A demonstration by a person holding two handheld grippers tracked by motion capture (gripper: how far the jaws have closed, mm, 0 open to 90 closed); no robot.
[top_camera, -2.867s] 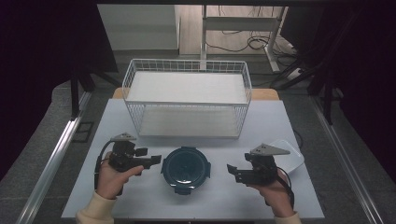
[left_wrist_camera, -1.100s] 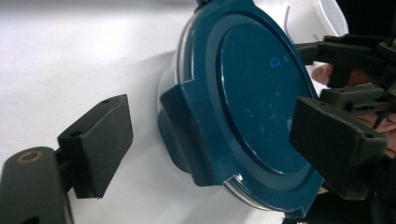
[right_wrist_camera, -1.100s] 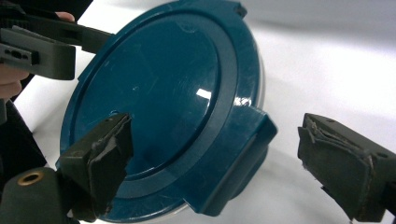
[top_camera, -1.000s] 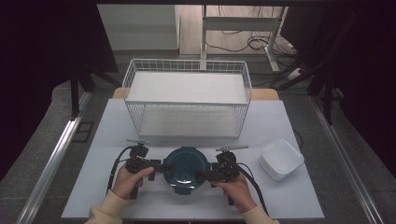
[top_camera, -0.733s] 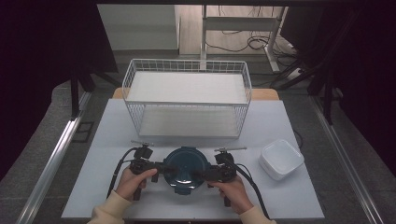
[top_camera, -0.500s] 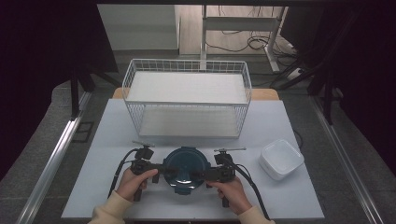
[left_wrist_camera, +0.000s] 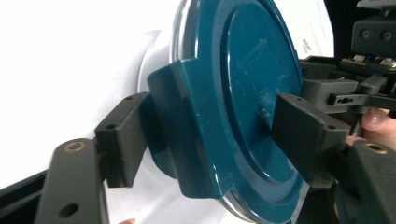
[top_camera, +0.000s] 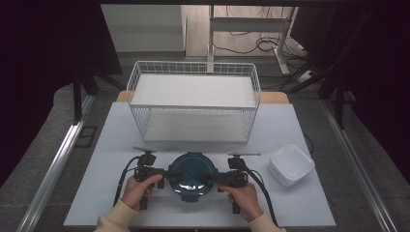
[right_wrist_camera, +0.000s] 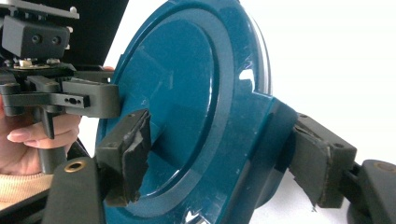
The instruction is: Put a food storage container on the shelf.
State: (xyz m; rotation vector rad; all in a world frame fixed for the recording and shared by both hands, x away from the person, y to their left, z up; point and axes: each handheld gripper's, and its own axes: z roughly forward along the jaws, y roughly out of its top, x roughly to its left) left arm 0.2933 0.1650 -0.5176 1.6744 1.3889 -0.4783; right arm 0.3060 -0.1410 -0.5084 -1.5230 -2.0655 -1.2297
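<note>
A pale grey table (top_camera: 116, 145) carries a white wire basket (top_camera: 193, 104), a round teal container (top_camera: 190, 177) — and a white square dish (top_camera: 291, 164).

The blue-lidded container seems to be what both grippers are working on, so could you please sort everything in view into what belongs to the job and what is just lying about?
In the job:
- blue-lidded container
- left gripper, jaws clamped across a lid latch
- right gripper, clamped on the opposite latch

Lying about:
- white wire basket
- white square dish

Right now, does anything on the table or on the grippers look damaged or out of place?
Only one thing: the padding on the right hand-held gripper looks torn and ragged where its fingers clamp the blue lid. Nothing looks spilled or askew.
</note>
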